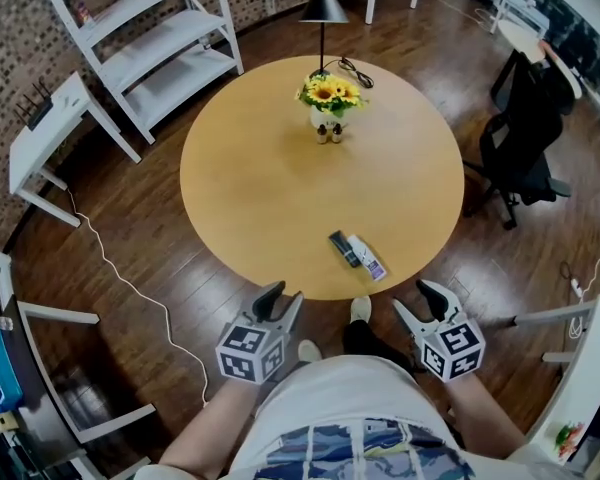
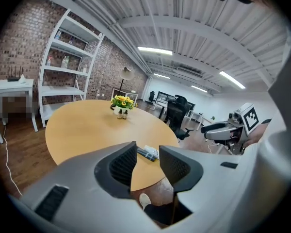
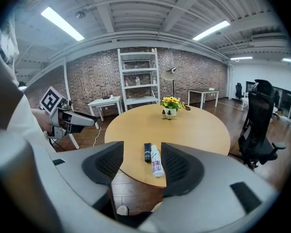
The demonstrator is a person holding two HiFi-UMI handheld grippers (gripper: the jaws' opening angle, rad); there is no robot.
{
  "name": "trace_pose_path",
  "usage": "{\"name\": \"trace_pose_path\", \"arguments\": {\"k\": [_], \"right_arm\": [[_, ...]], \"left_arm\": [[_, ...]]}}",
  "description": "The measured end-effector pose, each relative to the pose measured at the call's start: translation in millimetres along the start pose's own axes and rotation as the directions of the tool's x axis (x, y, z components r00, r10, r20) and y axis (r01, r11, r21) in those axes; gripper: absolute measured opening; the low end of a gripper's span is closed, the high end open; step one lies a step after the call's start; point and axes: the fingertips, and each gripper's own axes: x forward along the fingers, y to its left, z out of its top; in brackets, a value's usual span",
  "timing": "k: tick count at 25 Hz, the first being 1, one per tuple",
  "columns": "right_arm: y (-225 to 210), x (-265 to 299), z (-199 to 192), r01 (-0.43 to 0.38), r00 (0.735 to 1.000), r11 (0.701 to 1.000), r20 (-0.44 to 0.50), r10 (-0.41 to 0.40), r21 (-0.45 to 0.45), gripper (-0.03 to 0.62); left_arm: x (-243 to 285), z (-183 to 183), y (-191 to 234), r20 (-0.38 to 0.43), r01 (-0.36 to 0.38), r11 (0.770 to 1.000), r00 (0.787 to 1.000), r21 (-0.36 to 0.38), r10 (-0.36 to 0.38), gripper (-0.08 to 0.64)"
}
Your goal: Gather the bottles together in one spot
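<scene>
Bottles (image 1: 365,257) side by side near table (image 1: 240,188) front edge; left tongs (image 1: 284,295), right tongs (image 1: 412,296) released, empty, off table.

Print on the white bottle (image 1: 366,257) and the two small bottles (image 1: 329,134), illegibly small.

Long ceiling light strips (image 2: 155,49) near the top of both gripper views give bright, even light — they burn out to white, while shadows on the table (image 1: 280,208) stay faint and soft. Both gripper views are strongly fisheye, with straight lines bowed and black corners; the head view also bends at its edges and dims toward the lower left. Distant detail is fairly crisp — the left gripper (image 2: 147,147) and right gripper (image 3: 142,147), close to the lens, look slightly soft.
</scene>
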Motion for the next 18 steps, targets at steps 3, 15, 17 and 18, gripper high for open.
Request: {"name": "trace_pose_path", "arguments": {"k": [3,15,17,18], "right_arm": [[3,0,0,-0.003,1.0,1.0,0.0,0.003,-0.003,0.265],[11,-1,-2,-0.012,1.0,1.0,0.0,0.012,-0.009,0.265],[12,-2,-4,-0.013,1.0,1.0,0.001,0.013,-0.005,0.265],[13,-3,-5,-0.013,1.0,1.0,0.0,0.013,-0.002,0.265]], "left_arm": [[-4,0,-1,0.015,0.017,1.0,1.0,-0.025,-0.016,0.133],[-15,-5,-1,0.028,0.012,1.0,1.0,-0.029,-0.011,0.139],[-17,-7,-1,0.028,0.015,0.999,1.0,-0.03,-0.014,0.138],[-18,-8,-2,0.027,0.017,0.999,1.0,-0.03,-0.016,0.138]]}}
